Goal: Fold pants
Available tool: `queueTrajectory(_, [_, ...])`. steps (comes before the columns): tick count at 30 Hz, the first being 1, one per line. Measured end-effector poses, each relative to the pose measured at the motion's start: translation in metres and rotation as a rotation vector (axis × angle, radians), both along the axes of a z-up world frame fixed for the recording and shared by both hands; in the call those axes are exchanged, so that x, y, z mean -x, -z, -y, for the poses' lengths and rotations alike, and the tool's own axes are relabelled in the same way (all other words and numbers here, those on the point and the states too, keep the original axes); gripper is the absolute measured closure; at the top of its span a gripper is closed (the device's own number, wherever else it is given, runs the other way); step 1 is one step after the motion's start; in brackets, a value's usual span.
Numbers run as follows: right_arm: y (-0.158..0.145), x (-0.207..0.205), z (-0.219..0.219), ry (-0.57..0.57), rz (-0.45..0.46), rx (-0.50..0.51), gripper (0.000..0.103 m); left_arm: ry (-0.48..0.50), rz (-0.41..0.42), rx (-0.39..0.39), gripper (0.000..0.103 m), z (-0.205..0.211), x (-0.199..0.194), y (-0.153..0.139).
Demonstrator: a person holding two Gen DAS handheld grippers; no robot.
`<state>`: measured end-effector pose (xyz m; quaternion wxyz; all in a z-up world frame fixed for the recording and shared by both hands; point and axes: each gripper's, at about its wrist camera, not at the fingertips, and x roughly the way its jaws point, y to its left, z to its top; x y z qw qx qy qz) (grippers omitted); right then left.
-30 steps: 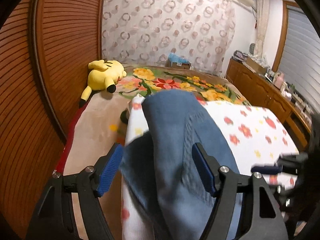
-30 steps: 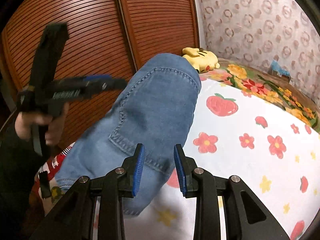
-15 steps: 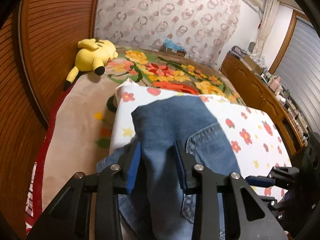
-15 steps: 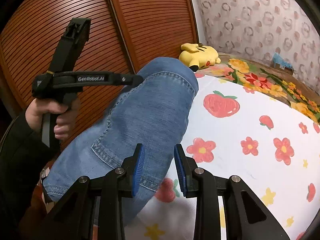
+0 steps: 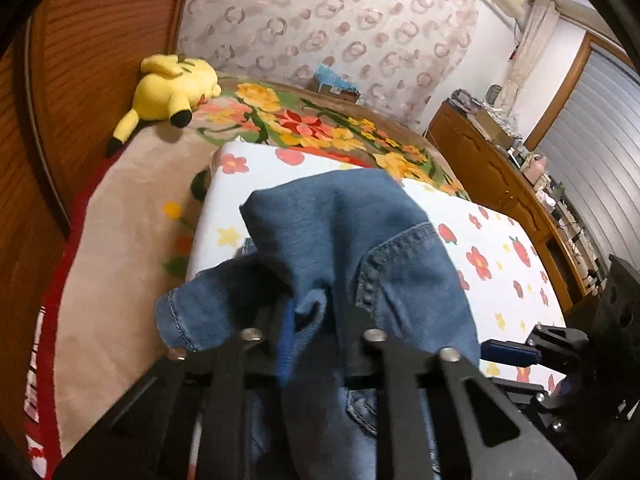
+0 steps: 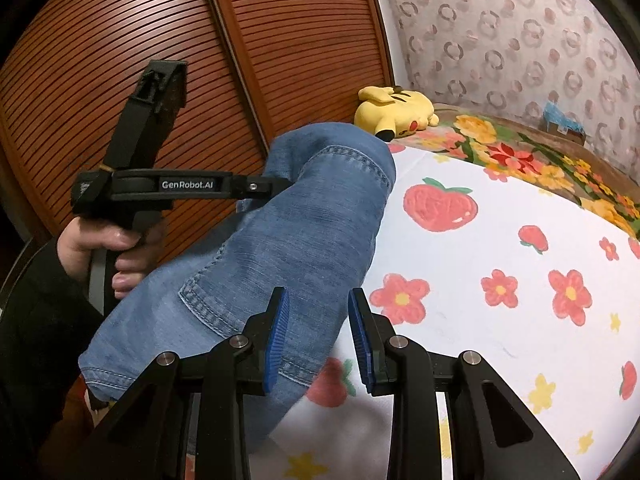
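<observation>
- The bed (image 6: 500, 360) is the carrier, covered by a white sheet (image 5: 500, 240) printed with red flowers and strawberries; a floral blanket (image 5: 304, 124) lies past the sheet's far edge.
- The pants (image 6: 280, 248), blue denim, lie folded along the left edge of the sheet, 1 end raised into a hump toward the far-left corner and the hem hanging off the near-left edge; a back pocket (image 6: 216, 296) faces up.
- A yellow plush toy (image 5: 172, 92) lies at the bed's far-left corner, well apart from the pants.
- The left gripper (image 5: 316, 332) is at the pants' left side with its jaws closed down on a bunched layer of denim; fabric covers the pads, but in the right wrist view the 2 fingers (image 6: 256, 188) run together into the cloth.
- The right gripper (image 6: 316, 336) hovers over the near edge of the pants, its blue pads (image 6: 276, 340) parted by a moderate gap and clamping nothing; denim shows between them from below.
</observation>
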<state>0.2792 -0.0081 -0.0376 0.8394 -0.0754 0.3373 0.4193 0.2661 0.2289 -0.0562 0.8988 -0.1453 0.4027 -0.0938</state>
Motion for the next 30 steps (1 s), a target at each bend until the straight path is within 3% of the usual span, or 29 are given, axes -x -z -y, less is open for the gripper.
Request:
queueTrajectory(5, [-0.004,-0.002,-0.001,-0.002,0.006,-0.003,0.071,-0.031,0.098,-0.032,0.092,-0.007,0.034,-0.037])
queueTrajectory(7, [-0.005,-0.002,-0.003,-0.009,0.009,-0.014,0.071,-0.051,0.085,-0.083,0.092,-0.011,0.041,-0.042])
queueTrajectory(8, [-0.007,-0.003,-0.004,-0.014,0.009,-0.019,0.07,-0.055,0.071,-0.12,0.092,-0.012,0.042,-0.04])
queueTrajectory(11, [-0.007,-0.008,-0.011,-0.024,0.003,-0.032,0.052,-0.056,0.014,-0.174,0.09,-0.016,0.039,-0.022])
queueTrajectory(15, [-0.001,-0.019,-0.026,-0.052,-0.035,-0.023,0.052,-0.054,-0.029,-0.175,0.086,-0.017,0.033,0.002])
queueTrajectory(17, [0.004,-0.027,-0.034,-0.05,-0.049,0.005,0.052,-0.056,-0.046,-0.184,0.08,-0.016,0.031,0.012])
queueTrajectory(19, [0.008,-0.035,-0.039,-0.042,-0.048,0.026,0.048,-0.062,-0.05,-0.204,0.068,-0.015,0.03,0.017])
queueTrajectory(21, [0.011,-0.042,-0.041,-0.031,-0.049,0.024,0.037,-0.075,-0.041,-0.212,0.056,-0.019,0.03,0.019])
queueTrajectory(23, [0.014,-0.048,-0.041,-0.029,-0.062,0.016,0.035,-0.087,-0.046,-0.203,0.043,-0.026,0.03,0.021])
queueTrajectory(27, [0.015,-0.054,-0.045,-0.035,-0.094,-0.004,0.033,-0.075,-0.056,-0.162,0.031,-0.037,0.025,0.026])
queueTrajectory(30, [0.014,-0.062,-0.051,-0.046,-0.11,-0.013,0.033,-0.059,-0.056,-0.114,0.03,-0.04,0.02,0.03])
